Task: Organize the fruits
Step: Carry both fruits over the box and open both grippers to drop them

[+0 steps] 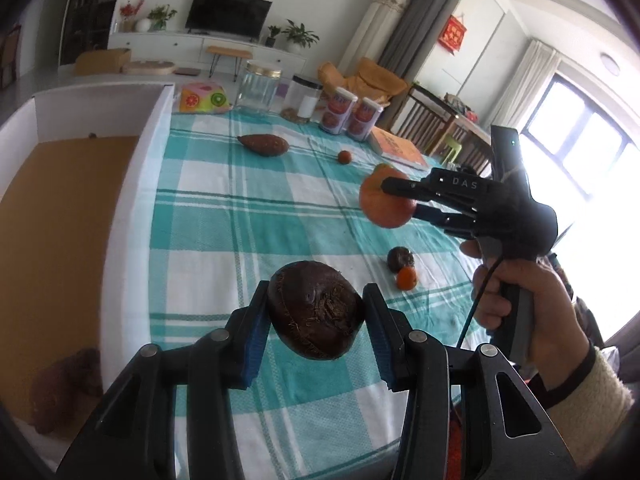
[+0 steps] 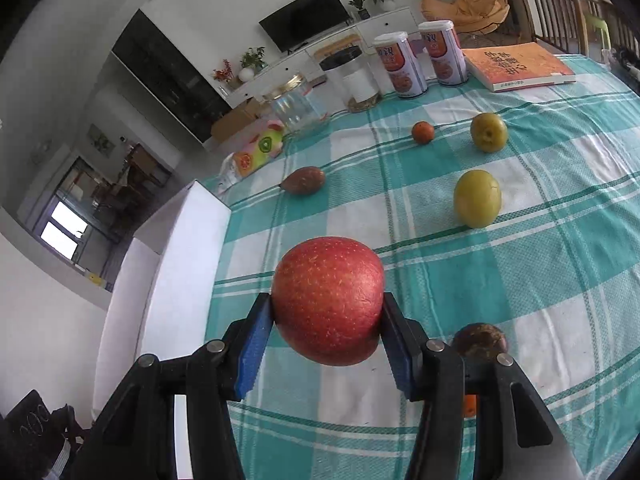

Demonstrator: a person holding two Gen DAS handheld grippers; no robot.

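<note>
My left gripper [image 1: 316,312] is shut on a dark brown beetroot [image 1: 316,310] and holds it above the checked tablecloth, beside a white box [image 1: 136,184] with a brown floor on the left. My right gripper [image 2: 326,316] is shut on a red apple [image 2: 328,300], held in the air; it also shows in the left wrist view [image 1: 404,196] with the apple [image 1: 380,204]. On the cloth lie a sweet potato [image 1: 263,145], two yellow-green fruits [image 2: 477,199] [image 2: 488,132], a small orange fruit [image 2: 423,132], a dark round fruit [image 1: 400,259] and a small orange [image 1: 406,278].
A blurred brown item [image 1: 60,384] lies inside the box. At the table's far end stand a glass jar [image 1: 258,88], a black-lidded jar [image 1: 304,98], two cans [image 1: 352,114], an orange book [image 2: 520,66] and a fruit-print pack [image 1: 204,98].
</note>
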